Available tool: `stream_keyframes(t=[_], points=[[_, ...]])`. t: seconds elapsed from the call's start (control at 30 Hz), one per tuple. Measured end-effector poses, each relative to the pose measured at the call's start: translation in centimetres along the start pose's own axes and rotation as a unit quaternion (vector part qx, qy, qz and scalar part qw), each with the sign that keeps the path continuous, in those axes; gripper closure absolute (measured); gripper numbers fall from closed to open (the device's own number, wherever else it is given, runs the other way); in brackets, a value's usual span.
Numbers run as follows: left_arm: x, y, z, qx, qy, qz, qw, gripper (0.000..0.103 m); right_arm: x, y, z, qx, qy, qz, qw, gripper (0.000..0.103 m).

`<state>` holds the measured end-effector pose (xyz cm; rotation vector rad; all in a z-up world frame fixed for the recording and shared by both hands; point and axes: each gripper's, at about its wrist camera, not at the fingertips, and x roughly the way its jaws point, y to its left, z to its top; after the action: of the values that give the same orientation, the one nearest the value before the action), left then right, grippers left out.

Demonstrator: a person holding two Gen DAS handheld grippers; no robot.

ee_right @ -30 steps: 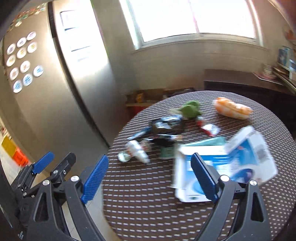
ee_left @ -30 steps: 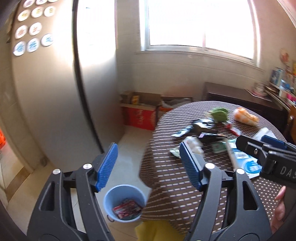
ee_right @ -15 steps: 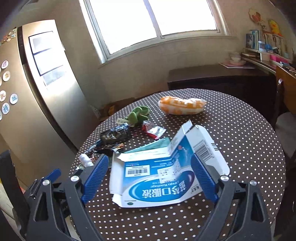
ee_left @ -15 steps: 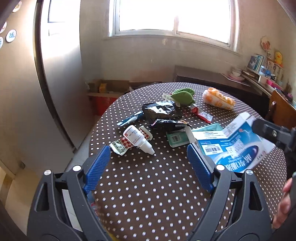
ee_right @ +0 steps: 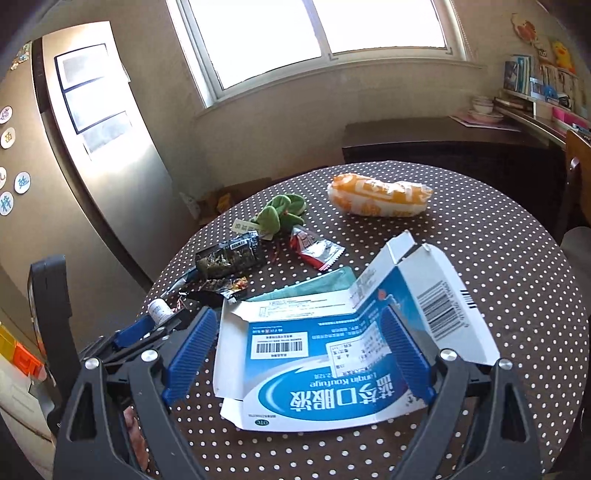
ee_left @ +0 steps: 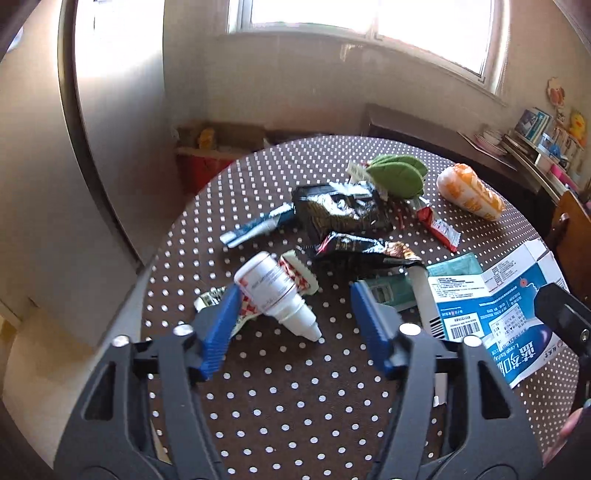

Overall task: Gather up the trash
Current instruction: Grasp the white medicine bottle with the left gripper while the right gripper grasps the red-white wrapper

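sunlit kitchen, with a round tabletop (ee_right: pixel 480 258) under a brown polka-dot cloth below a bright window (ee_right: pixel 295 33). nearest the right hand-held gripper (ee_right: pixel 299 354), whose blue pads stand wide apart and clamp nothing, lies a flattened blue-and-white carton (ee_right: pixel 332 369) with barcodes, chinese characters and "lanqin koufuye", upside down. the left hand-held gripper (ee_left: pixel 291 328) has just been closing its jaws but they remain apart, pads on either side of a small white dropper bottle (ee_left: pixel 275 291) lying on its side, not pressing it. farther off lie black foil wrappers (ee_left: pixel 340 210), a red sachet (ee_right: pixel 316 249), a green leaf toy (ee_left: pixel 397 175) and an orange-and-white bag (ee_right: pixel 380 194). magnets with characters dot the fridge (ee_right: pixel 92 166) at far left.
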<state>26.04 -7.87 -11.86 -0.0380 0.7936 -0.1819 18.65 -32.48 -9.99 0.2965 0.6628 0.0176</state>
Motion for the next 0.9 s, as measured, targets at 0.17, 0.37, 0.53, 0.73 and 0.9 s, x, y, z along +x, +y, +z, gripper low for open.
stream_keyframes(t=[0.17, 0.37, 0.53, 0.73, 0.9], points=[[0.8, 0.6, -0.2, -0.011, 0.024, 0.009, 0.9996, 0.08, 0.6, 0.8, -0.2, 0.0, 0.013, 0.01, 1.0, 0.014], [-2.4, 0.1, -0.9, 0.028, -0.035, 0.009, 0.9989, 0.08, 0.3, 2.5, -0.3, -0.017, 0.015, 0.024, 0.999, 0.014], [-4.0, 1.4, -1.0, 0.03, -0.046, 0.019, 0.9983, 0.08, 1.6, 5.0, 0.1, -0.018, 0.041, 0.082, 0.996, 0.014], [-5.2, 5.4, -0.8, 0.001, -0.059, 0.044, 0.9973, 0.08, 3.7, 9.5, 0.1, -0.056, 0.066, 0.107, 0.991, 0.014], [-4.9, 8.8, -1.3, -0.013, -0.051, 0.067, 0.9964, 0.08, 6.4, 12.9, -0.9, -0.089, 0.092, 0.084, 0.988, 0.014]])
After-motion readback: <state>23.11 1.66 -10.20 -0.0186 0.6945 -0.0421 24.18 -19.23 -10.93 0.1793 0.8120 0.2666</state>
